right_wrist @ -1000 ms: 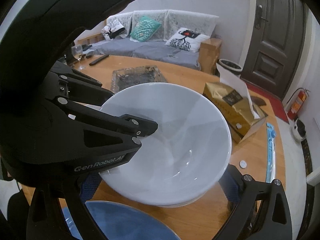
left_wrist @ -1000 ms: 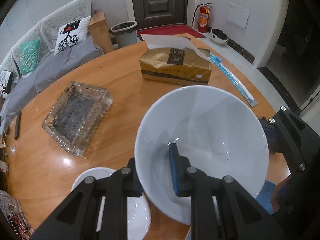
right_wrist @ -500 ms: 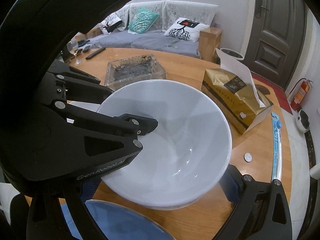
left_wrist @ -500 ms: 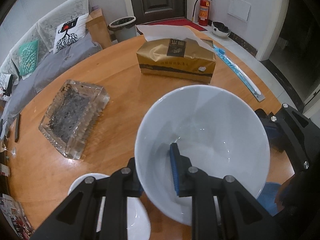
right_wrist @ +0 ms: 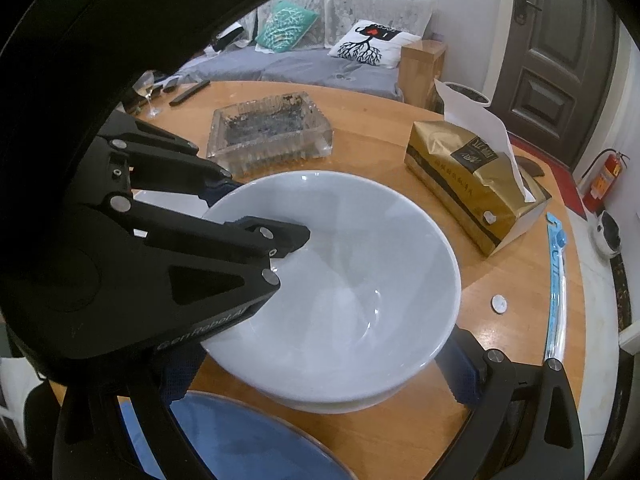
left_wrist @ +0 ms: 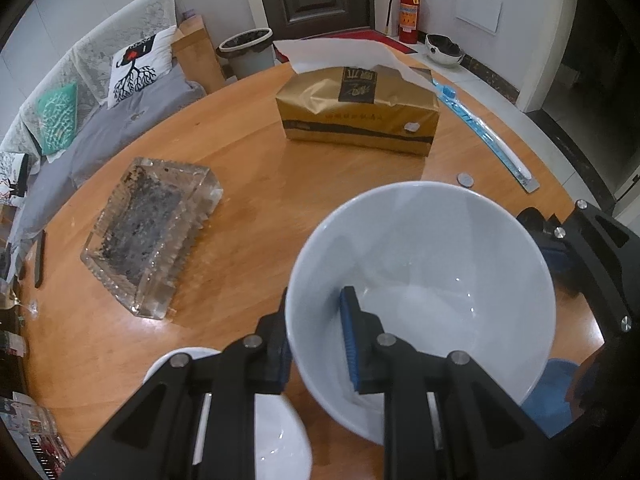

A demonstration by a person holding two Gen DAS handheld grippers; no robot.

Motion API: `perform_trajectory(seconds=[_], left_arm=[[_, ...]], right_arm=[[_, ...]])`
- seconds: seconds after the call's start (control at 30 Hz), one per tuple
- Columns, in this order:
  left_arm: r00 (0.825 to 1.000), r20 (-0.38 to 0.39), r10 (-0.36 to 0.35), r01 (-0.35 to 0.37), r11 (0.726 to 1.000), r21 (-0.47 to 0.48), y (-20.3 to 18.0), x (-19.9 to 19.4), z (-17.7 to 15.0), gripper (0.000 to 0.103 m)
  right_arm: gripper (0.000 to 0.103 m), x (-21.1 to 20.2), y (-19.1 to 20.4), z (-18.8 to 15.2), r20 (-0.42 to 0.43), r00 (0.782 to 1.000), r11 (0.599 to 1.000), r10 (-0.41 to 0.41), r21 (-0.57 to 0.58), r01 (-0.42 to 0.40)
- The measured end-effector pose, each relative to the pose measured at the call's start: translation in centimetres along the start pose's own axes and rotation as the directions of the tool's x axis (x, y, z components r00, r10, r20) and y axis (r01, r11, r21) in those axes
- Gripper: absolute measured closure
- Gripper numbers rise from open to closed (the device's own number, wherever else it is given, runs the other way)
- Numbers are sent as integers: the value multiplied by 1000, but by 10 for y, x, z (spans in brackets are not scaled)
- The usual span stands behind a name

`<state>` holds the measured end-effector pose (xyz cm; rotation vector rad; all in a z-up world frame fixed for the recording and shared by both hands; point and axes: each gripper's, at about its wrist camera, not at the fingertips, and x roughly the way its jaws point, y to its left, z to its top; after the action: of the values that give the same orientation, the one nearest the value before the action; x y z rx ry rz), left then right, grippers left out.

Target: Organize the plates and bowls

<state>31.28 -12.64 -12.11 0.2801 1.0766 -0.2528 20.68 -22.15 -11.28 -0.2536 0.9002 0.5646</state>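
A large white bowl [left_wrist: 432, 264] hangs over the wooden table. My left gripper [left_wrist: 316, 344] is shut on its near rim, one finger inside and one outside. The same bowl [right_wrist: 352, 272] fills the right wrist view, with a second white rim just under it. My right gripper [right_wrist: 320, 376] is open, its fingers spread wide on either side of the bowl. A blue plate [right_wrist: 240, 440] lies below at the table's near edge; its edge also shows in the left wrist view [left_wrist: 548, 396]. A small white bowl [left_wrist: 276, 432] sits under my left gripper.
A glass ashtray [left_wrist: 152, 232] stands on the left of the table [left_wrist: 256, 184]. A gold tissue box [left_wrist: 360, 112] stands at the back. A blue toothbrush pack [left_wrist: 480, 132] and a coin [left_wrist: 465, 179] lie at the right. A wine glass [right_wrist: 149, 94] and remote are far left.
The left gripper and bowl have moved back and lower over the table; the tissue box and ashtray look farther away. The grip on the rim is unchanged.
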Motion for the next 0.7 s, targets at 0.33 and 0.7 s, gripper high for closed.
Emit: perform_trajectory(seconds=[0.33, 0.7], left_arm=[[1000, -3, -11, 11, 1000, 2, 1, 0, 0, 84], [1000, -11, -1, 1, 1000, 23, -4, 2, -3, 83]], right_arm=[[5, 2, 2, 1, -12, 1000, 1000, -11, -10, 11], [5, 0, 7, -4, -15, 999, 998, -49, -51, 48]])
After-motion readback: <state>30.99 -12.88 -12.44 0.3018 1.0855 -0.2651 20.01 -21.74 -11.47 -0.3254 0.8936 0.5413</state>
